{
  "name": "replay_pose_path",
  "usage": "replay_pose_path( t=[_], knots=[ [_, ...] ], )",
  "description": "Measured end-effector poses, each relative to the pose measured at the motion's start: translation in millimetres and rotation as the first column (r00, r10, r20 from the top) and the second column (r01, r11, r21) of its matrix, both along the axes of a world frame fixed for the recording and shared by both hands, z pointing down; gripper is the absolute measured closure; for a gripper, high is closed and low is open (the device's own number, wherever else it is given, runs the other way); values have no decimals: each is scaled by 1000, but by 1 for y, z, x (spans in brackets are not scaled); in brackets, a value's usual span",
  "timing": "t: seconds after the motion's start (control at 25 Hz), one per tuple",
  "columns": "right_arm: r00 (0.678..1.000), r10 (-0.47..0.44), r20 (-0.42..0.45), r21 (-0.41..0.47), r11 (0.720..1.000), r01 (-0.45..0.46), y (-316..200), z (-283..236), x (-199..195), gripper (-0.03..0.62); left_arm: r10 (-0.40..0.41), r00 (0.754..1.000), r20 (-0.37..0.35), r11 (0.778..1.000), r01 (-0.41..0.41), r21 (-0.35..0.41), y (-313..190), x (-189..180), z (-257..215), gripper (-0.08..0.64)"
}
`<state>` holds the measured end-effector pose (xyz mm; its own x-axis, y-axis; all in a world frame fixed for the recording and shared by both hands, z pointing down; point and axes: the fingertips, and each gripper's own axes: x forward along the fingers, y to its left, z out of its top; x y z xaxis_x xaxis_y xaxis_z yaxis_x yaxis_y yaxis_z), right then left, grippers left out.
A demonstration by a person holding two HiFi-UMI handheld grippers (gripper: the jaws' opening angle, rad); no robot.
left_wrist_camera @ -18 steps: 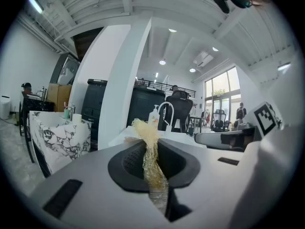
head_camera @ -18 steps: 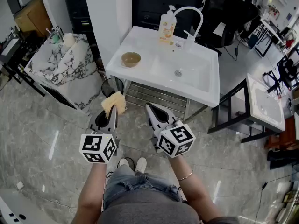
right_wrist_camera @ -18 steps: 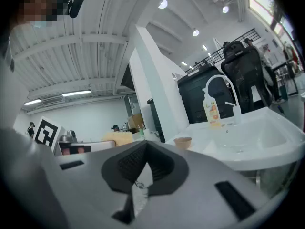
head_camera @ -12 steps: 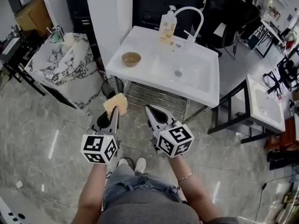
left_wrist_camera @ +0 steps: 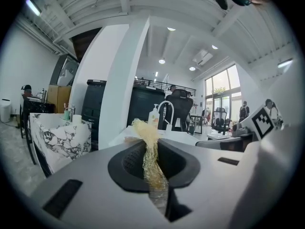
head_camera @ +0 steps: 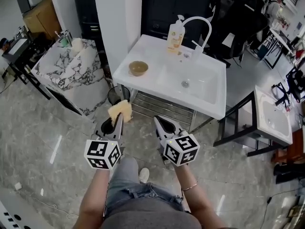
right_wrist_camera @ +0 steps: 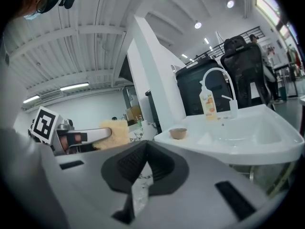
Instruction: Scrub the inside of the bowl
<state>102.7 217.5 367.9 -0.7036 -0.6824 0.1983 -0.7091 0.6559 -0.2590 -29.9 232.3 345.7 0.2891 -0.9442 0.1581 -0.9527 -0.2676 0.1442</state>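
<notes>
Brown bowl (head_camera: 138, 68) sits on the sink's (head_camera: 209, 106) left ledge in the head view. Left gripper (head_camera: 117, 119) and right gripper (head_camera: 157, 121) hang before the sink.

Left gripper view: jaws clamp a yellow sponge (left_wrist_camera: 142, 129).

Right gripper view: jaws pinched together, empty.

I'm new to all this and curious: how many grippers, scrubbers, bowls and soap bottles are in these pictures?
Grippers: 2, the left gripper and the right gripper
Scrubber: 1
Bowl: 1
Soap bottle: 1
Total: 5
</notes>
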Motion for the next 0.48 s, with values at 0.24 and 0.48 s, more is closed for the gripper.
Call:
replay_pose_path(
  t=[0.24, 0.48],
  knots=[
    [1000, -1, 7, 2, 1000, 1, -18, -5, -1, 581, -21, 1000, 4, 1000, 21, -7, -15, -9, 2, 513],
    [1000, 0, 1, -15, 1000, 0, -45, 1, -7, 581, -26, 1000, -4, 999, 26, -26, -43, -15, 11, 513]
  ],
)
